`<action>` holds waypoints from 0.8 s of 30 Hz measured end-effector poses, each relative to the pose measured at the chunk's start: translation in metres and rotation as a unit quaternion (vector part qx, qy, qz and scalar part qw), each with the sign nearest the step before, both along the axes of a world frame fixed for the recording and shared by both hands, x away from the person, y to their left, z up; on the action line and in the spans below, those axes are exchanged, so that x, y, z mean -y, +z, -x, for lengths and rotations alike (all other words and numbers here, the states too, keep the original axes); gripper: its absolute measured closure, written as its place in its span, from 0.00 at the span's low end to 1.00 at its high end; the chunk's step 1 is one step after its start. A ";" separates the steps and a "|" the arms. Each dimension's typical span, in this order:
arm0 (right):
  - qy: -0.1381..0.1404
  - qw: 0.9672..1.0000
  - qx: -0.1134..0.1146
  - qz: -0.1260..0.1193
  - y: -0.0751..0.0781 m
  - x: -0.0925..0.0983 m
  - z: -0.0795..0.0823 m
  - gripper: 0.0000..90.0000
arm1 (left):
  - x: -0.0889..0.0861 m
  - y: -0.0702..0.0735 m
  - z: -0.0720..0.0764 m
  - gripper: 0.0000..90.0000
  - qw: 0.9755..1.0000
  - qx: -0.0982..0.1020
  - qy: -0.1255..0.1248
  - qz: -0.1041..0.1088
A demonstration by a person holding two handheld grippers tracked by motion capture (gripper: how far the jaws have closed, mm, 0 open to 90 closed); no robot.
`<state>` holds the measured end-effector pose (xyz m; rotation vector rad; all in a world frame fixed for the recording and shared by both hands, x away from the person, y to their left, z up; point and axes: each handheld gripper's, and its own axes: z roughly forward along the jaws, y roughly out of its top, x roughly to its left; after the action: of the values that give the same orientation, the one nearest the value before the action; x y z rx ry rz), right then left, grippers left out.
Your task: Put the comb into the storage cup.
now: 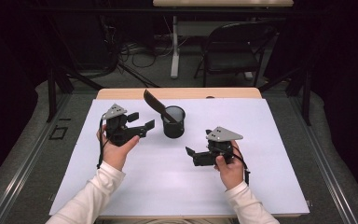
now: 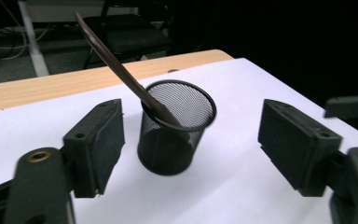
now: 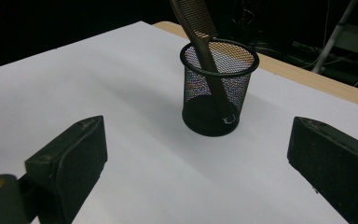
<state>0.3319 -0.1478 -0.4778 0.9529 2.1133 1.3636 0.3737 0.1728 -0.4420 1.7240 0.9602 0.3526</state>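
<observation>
Beside the black wire-mesh cup (image 1: 174,122) holding a brown plastic comb (image 1: 154,102), both grippers' fingers gape empty; withdraw the left gripper (image 1: 145,127) gently, avoiding the leaning comb

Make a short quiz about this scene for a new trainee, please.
1. True or false: the comb lies flat on the white sheet.
2. What holds the comb? A) black mesh cup B) a hand C) the folding chair
3. How do the jaws of the left gripper and right gripper stand?

Key: 1. False, it leans in the cup. 2. A. 3. Open, gripping nothing.
</observation>
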 end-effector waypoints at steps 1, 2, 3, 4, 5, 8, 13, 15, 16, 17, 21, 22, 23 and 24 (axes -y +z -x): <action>0.000 1.000 0.000 0.000 0.000 0.000 0.000 0.05 | -0.002 0.000 0.002 0.23 1.000 -0.001 -0.007 0.003; -0.001 1.000 0.000 0.000 0.000 0.000 0.000 0.05 | -0.004 -0.001 0.005 0.22 1.000 -0.001 -0.011 0.004; 0.000 1.000 0.001 0.000 0.000 -0.001 0.000 0.05 | -0.006 -0.001 0.008 0.21 1.000 -0.001 -0.012 0.006; 0.000 1.000 0.001 0.000 0.000 -0.001 0.001 0.05 | -0.008 -0.001 0.011 0.20 1.000 -0.001 -0.010 0.002; 0.001 1.000 0.001 0.000 0.001 -0.001 0.001 0.05 | -0.009 -0.001 0.013 0.18 1.000 -0.002 -0.010 -0.006; 0.002 1.000 0.003 0.000 0.002 -0.002 0.002 0.05 | -0.015 -0.003 0.021 0.18 1.000 0.001 -0.026 -0.001; 0.008 1.000 0.002 -0.002 0.005 -0.005 0.005 0.05 | -0.024 -0.004 0.032 0.18 0.999 0.016 -0.048 -0.003; 0.011 1.000 0.000 -0.005 0.006 -0.005 0.005 0.05 | -0.026 -0.004 0.036 0.18 0.998 0.021 -0.052 -0.005; 0.013 1.000 -0.003 -0.007 0.006 -0.006 0.005 0.05 | -0.027 -0.004 0.038 0.18 0.998 0.022 -0.053 -0.006; 0.013 1.000 -0.003 -0.008 0.007 -0.006 0.005 0.05 | -0.028 -0.004 0.040 0.18 0.998 0.023 -0.056 -0.007; 0.015 1.000 -0.003 -0.011 0.010 -0.005 0.008 0.05 | -0.031 -0.004 0.049 0.18 0.997 0.028 -0.067 -0.011; 0.017 1.000 -0.002 -0.012 0.011 -0.005 0.009 0.05 | -0.032 -0.005 0.051 0.18 0.997 0.030 -0.068 -0.011; 0.018 1.000 -0.003 -0.013 0.012 -0.004 0.011 0.05 | -0.034 -0.005 0.052 0.18 0.997 0.031 -0.070 -0.013; 0.020 1.000 -0.004 -0.016 0.013 -0.004 0.012 0.05 | -0.035 -0.005 0.054 0.18 0.997 0.032 -0.069 -0.013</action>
<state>0.3197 -0.1443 -0.4651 0.9350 2.1336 1.4183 0.3197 0.2075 -0.4468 1.7814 0.7886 0.3295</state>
